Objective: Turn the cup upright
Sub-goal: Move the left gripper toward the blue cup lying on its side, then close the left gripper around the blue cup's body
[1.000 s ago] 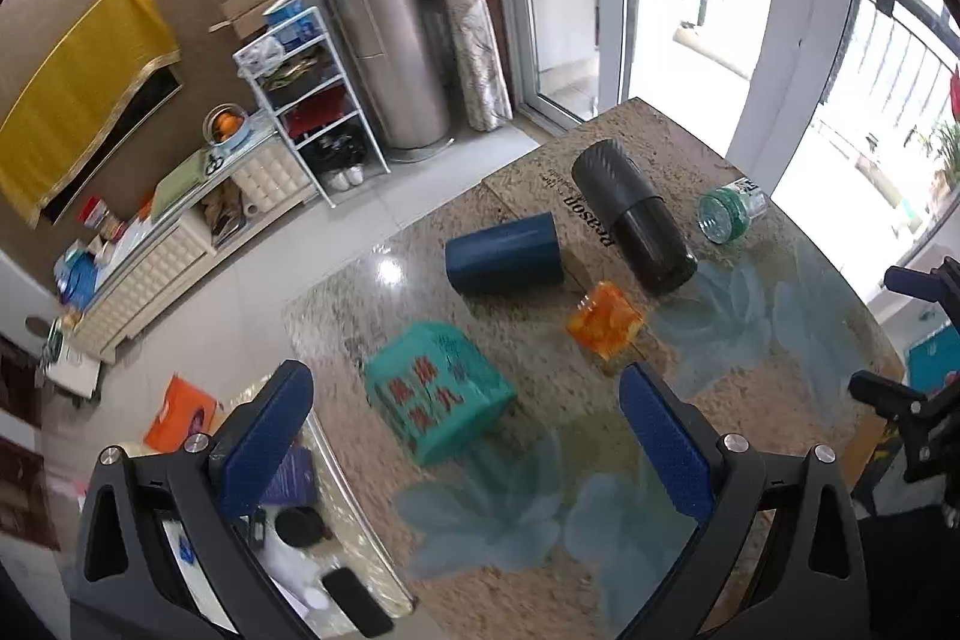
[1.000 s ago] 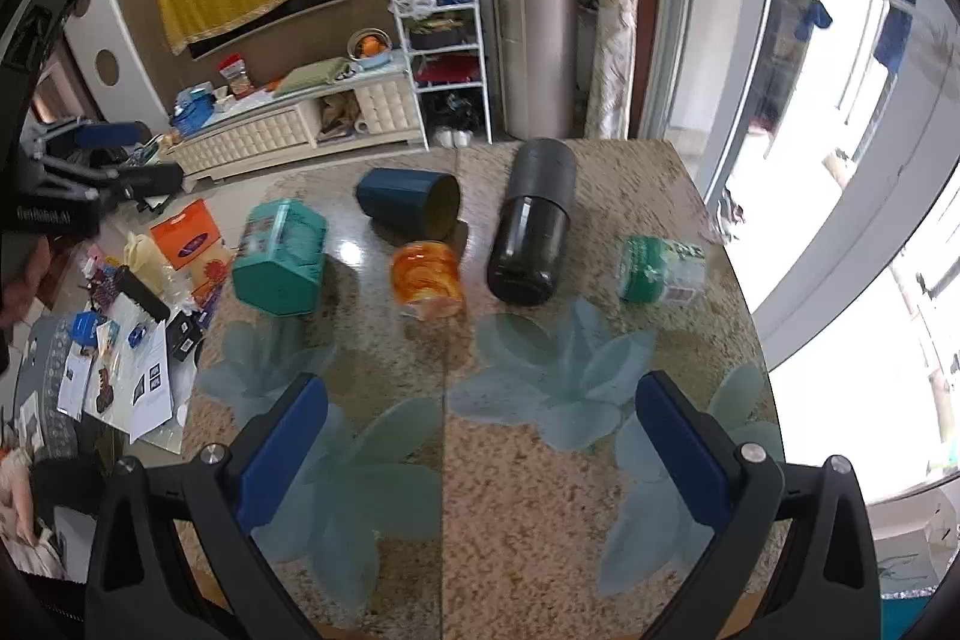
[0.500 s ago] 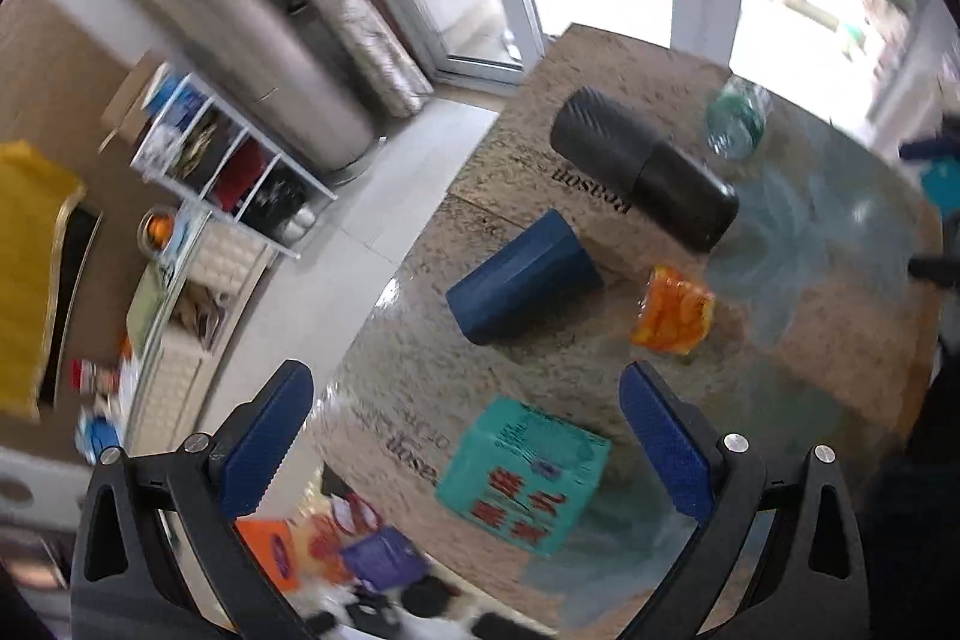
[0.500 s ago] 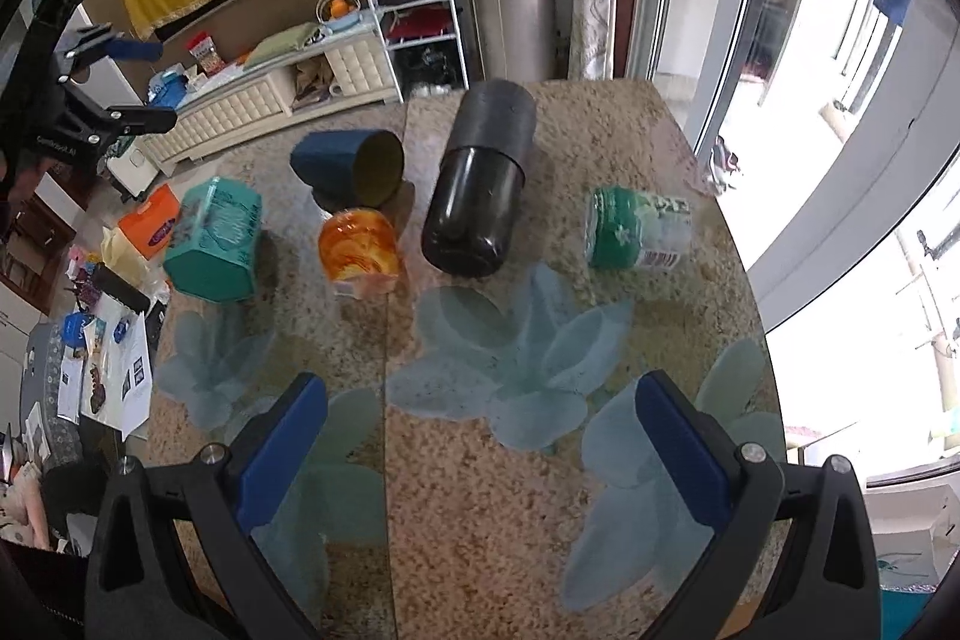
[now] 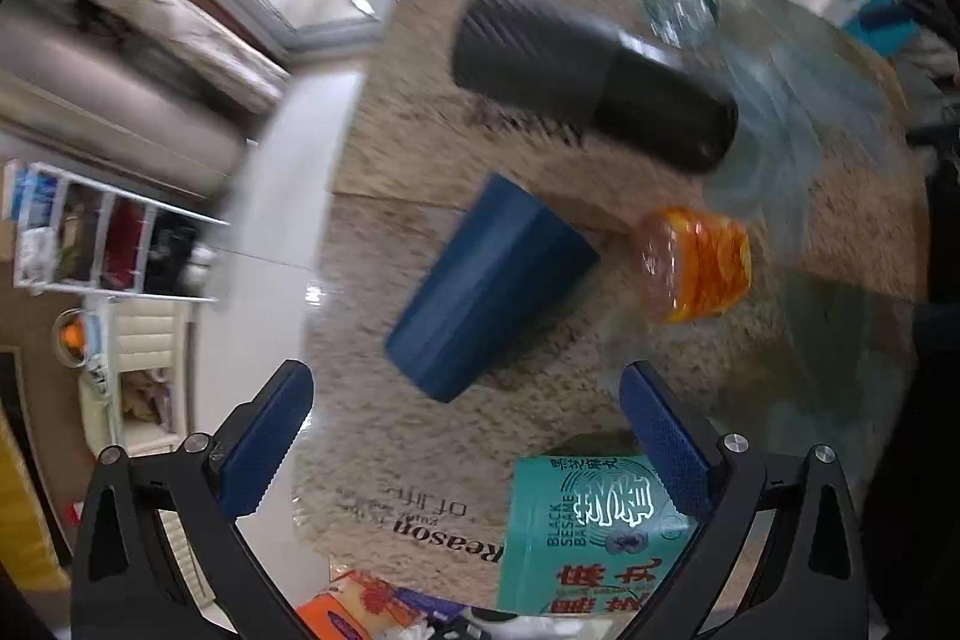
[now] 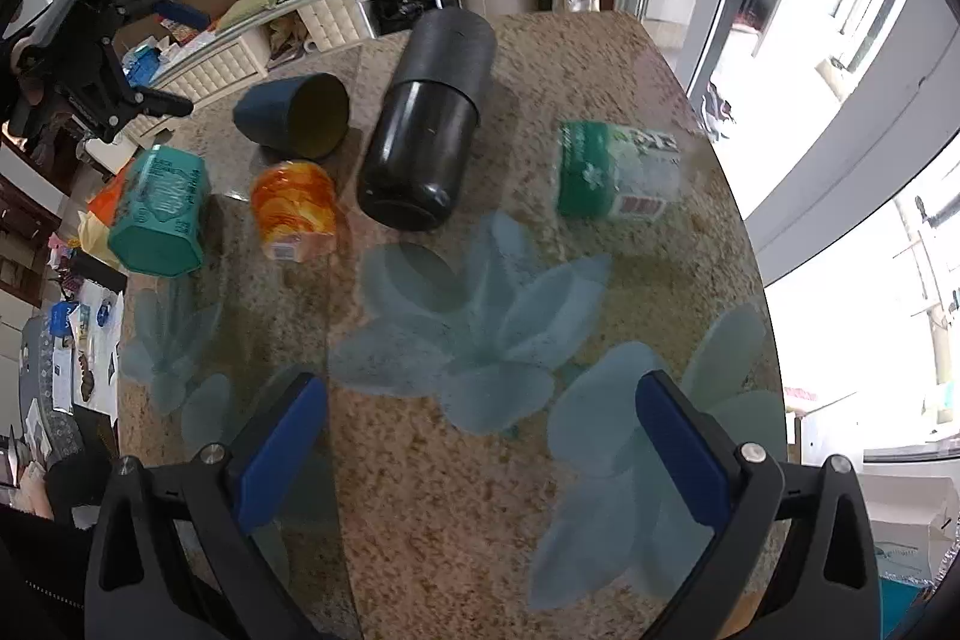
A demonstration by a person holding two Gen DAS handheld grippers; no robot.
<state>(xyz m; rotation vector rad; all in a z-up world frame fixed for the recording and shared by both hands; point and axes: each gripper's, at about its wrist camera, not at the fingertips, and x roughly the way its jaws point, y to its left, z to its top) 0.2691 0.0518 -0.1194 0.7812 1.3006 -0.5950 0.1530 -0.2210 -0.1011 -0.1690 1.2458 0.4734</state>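
The dark blue ribbed plastic cup [image 5: 489, 289] lies on its side, at twelve o'clock from the wide-spread, empty left gripper [image 5: 465, 439]. The blurred view suggests fast motion: its fingers could nudge the cup rolling into the orange-wrapped jar [image 5: 696, 265] at its three o'clock. The right gripper [image 6: 480, 460] hangs wide, empty.

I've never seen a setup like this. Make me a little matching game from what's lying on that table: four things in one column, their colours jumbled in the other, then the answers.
Things:
1. cup
2. flask
3. box
4. snack jar

Colours:
A. orange
B. teal
C. dark blue
D. black

All four lie on their sides on the table. Neither the left gripper nor the right gripper holds anything.

Pairs: 1-C, 2-D, 3-B, 4-A
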